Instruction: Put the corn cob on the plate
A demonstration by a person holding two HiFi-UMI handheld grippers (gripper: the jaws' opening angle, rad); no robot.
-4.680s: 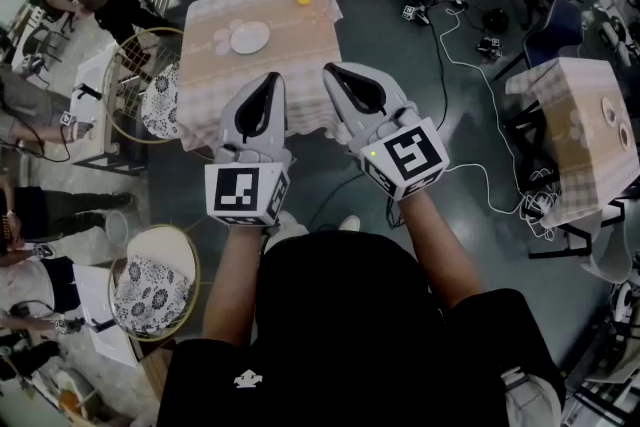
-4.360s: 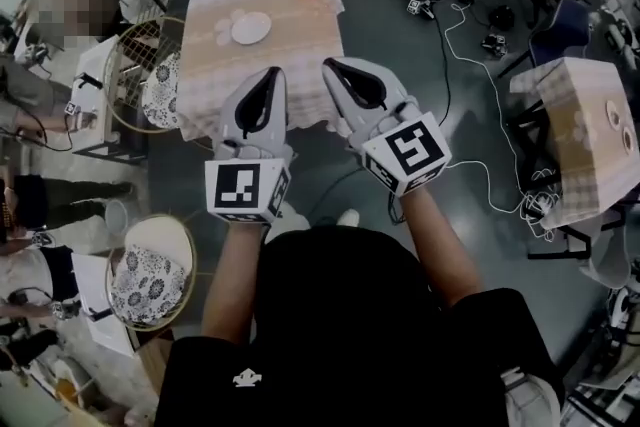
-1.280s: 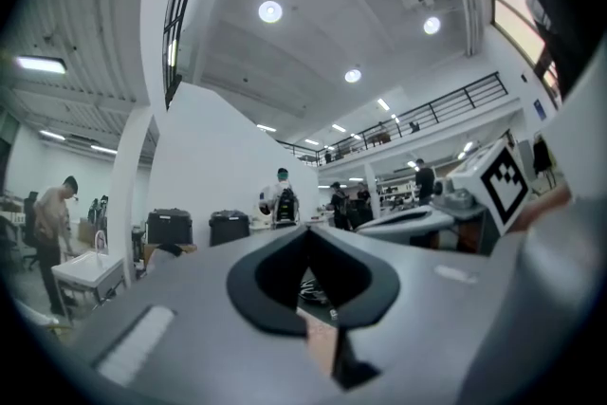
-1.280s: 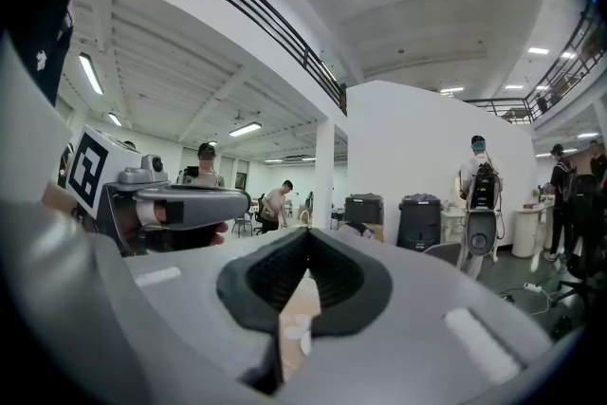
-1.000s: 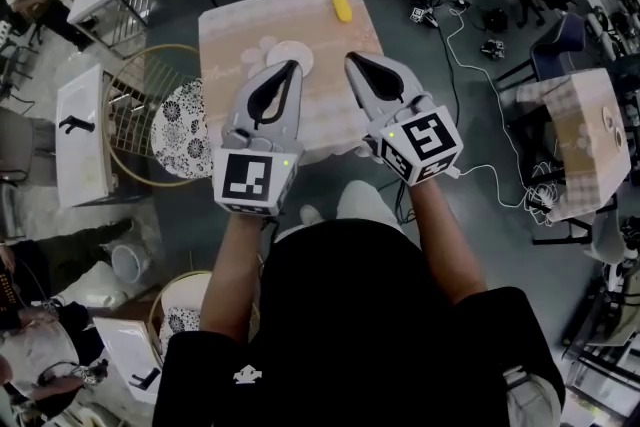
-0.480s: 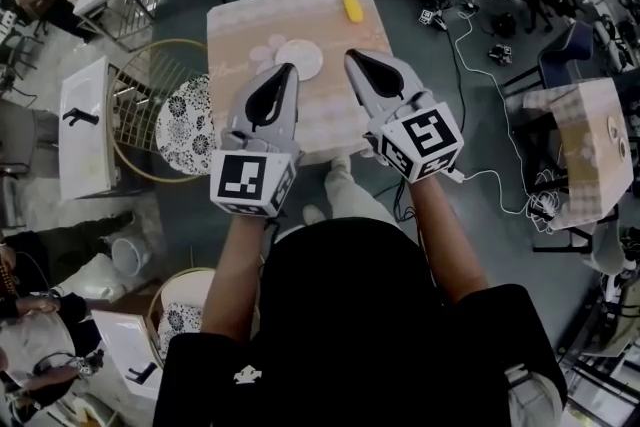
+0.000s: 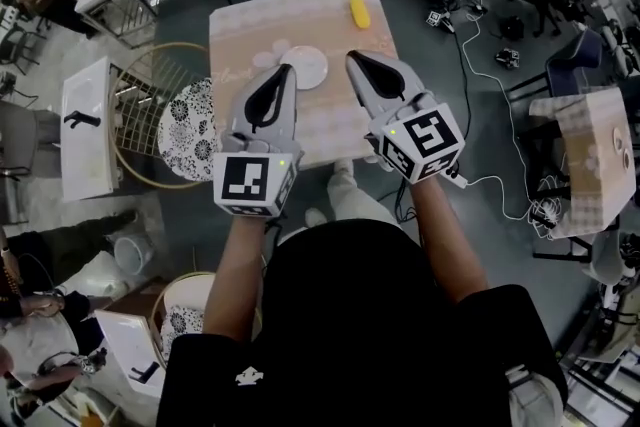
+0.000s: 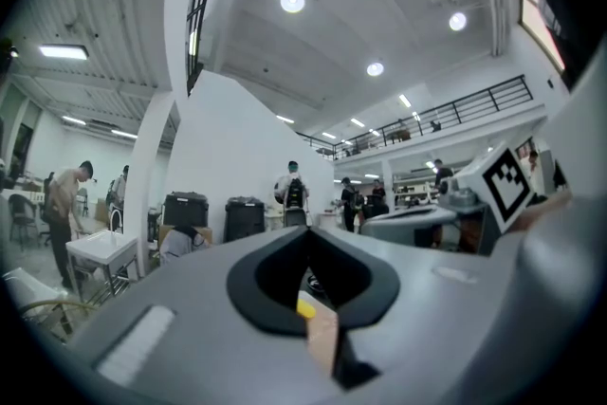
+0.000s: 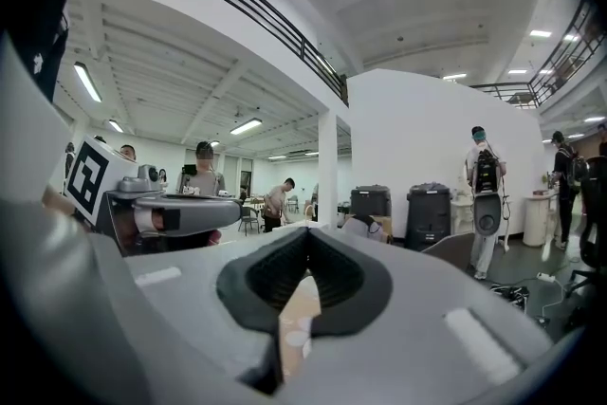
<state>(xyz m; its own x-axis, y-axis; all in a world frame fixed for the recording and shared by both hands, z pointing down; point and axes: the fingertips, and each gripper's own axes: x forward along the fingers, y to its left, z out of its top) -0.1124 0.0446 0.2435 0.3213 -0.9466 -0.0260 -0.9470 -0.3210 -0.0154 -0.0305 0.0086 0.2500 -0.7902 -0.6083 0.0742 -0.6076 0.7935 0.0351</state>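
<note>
Counter [image 7: 240,35] sits nearer than before. Left tool [image 7: 284,73] and right tool [image 7: 352,58] clenched, empty. Corn cob [image 7: 358,11] at far right corner, plate [image 7: 303,67] mid-counter. Risk: shut jaws knocking cob off.

- Black short-sleeved shirt [image 7: 350,315] with a small white logo [image 7: 248,377].
- Left gripper [image 7: 284,71] and right gripper [image 7: 351,57]: grey shells, black-lined jaws.
- White cube [image 7: 250,183] with black square markers on each.

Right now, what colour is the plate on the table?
The plate is white, clearest in the head view.
</note>
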